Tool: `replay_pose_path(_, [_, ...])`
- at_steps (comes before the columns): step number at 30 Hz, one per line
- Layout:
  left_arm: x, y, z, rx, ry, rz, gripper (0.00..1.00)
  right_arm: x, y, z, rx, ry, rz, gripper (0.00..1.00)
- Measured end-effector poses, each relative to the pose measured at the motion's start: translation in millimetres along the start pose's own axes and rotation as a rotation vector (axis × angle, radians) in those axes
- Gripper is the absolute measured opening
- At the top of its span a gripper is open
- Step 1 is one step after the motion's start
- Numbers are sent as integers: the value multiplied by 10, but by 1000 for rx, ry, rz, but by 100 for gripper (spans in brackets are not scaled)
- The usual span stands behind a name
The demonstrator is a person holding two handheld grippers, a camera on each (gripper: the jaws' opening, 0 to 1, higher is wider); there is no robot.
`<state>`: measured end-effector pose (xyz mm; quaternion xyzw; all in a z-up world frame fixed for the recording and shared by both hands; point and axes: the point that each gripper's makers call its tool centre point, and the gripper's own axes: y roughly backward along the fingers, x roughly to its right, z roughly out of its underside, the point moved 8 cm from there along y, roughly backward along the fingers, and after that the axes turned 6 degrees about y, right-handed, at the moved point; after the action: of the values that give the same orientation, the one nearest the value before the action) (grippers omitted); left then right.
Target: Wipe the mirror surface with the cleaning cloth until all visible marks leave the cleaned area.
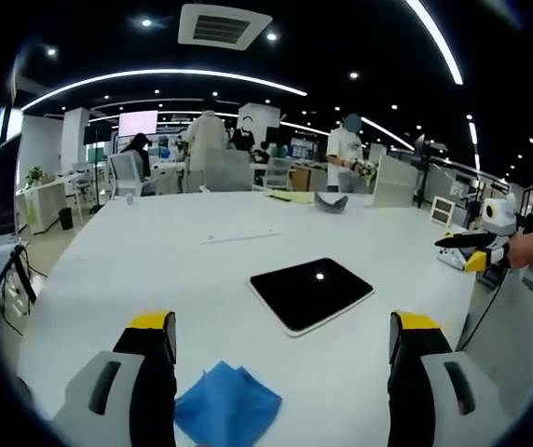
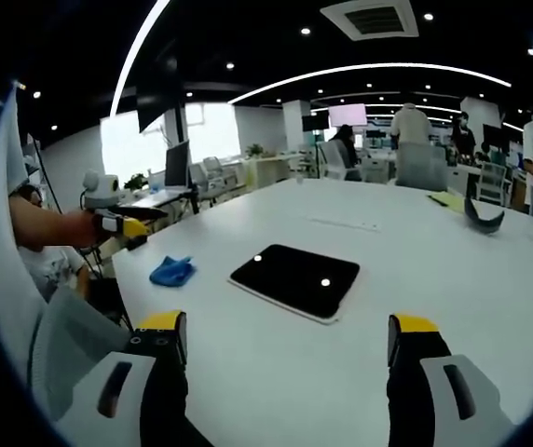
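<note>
The mirror (image 1: 311,291) is a dark rounded rectangle with a white rim, lying flat on the white table (image 1: 155,261) and reflecting ceiling lights. A crumpled blue cleaning cloth (image 1: 227,407) lies on the table between my left gripper's (image 1: 285,340) open jaws, apart from the mirror. My right gripper (image 1: 464,244) comes in from the right, held by a hand. In the right gripper view the mirror (image 2: 294,277) lies ahead of my open, empty right gripper (image 2: 287,340). The cloth (image 2: 171,271) sits to the mirror's left, with the left gripper (image 2: 125,226) above the table's edge beyond it.
A dark curved object (image 1: 332,200) and a yellow sheet (image 1: 292,196) lie at the table's far end. A thin white strip (image 1: 239,236) lies beyond the mirror. Several people (image 1: 346,149) and office chairs (image 1: 227,169) stand behind the table.
</note>
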<state>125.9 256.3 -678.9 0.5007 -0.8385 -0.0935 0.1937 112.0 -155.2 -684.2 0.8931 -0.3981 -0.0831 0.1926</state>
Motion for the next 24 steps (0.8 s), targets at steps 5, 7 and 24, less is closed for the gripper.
replay_pose_path(5, [-11,9,18,-4,-2,-11,94,-4,8,7,0,1,1,88])
replay_pose_path(7, [-32,8,53,-15,11,-17,93,-8,10,11,-1,-1,-3,88])
replay_pose_path(24, [-180,-9,219,-60,18,-64,83,5,53,12,-6,2,3,85])
